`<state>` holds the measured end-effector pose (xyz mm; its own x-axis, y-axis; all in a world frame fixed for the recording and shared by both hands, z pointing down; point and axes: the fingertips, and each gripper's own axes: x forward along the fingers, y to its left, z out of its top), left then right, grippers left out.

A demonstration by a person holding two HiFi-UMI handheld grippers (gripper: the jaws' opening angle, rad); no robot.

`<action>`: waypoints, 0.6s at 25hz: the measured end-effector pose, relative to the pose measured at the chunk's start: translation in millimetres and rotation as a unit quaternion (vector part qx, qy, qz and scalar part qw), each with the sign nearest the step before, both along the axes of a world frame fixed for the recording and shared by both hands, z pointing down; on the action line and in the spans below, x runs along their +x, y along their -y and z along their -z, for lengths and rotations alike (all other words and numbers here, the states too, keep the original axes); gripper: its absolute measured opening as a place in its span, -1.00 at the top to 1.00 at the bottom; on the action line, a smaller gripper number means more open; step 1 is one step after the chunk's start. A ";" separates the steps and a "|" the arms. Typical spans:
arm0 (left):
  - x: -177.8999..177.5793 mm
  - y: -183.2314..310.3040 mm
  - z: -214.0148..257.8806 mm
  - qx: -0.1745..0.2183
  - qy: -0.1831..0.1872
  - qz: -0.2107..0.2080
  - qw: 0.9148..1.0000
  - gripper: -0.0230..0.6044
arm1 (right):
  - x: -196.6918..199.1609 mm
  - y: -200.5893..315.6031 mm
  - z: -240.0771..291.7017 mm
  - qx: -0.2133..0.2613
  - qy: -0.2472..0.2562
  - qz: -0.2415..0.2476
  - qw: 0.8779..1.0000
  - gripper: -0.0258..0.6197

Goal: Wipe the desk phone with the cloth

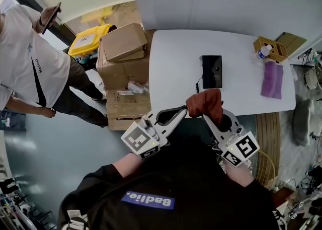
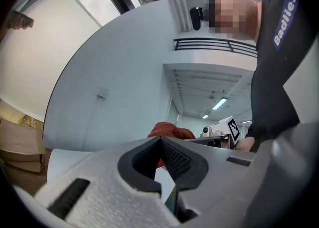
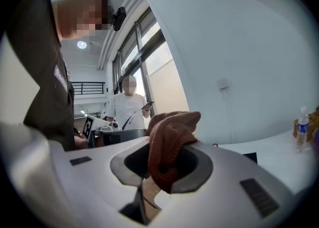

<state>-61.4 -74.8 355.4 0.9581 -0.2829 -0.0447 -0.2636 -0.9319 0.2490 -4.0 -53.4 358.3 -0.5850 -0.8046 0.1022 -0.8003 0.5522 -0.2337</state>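
The cloth [image 1: 205, 104] is rust-red and soft, bunched into a thick fold. It is pinched in the right claw [image 3: 160, 168], with its bulk standing up out of the jaws and a short end hanging below them. It is held above the near edge of the white surface [image 1: 171, 63]. The desk phone [image 1: 212, 71] is a flat, black, rectangular unit lying near the middle of that surface. A thin dark cord trails from its near left corner. Cloth and phone are apart.

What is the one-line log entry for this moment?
phase: before wiping | right tongs: shut on cloth | left tongs: shut, empty | phone: on table, untouched
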 end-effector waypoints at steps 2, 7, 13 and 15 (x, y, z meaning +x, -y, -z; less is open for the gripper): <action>3.3 3.2 -1.8 -0.002 0.001 -0.004 1.000 0.91 | 4.9 5.0 -0.8 -0.002 -0.003 -0.002 1.000 0.63; 16.1 24.1 -1.5 -0.003 0.017 0.011 1.000 0.91 | 23.9 23.5 -3.1 0.000 -0.002 -0.001 1.000 0.63; 43.3 39.4 3.5 -0.011 0.011 0.028 0.999 0.91 | 51.5 47.5 -6.3 -0.001 0.003 0.022 1.000 0.63; 53.3 47.5 2.1 -0.009 0.013 0.036 0.999 0.91 | 62.8 57.6 -8.7 -0.004 0.004 0.029 1.000 0.63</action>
<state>-8.1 -122.4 353.3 0.9362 -0.3512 -0.0132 -0.3361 -0.9057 0.2583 58.8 -111.0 367.1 -0.6320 -0.7679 0.1045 -0.7647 0.5961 -0.2446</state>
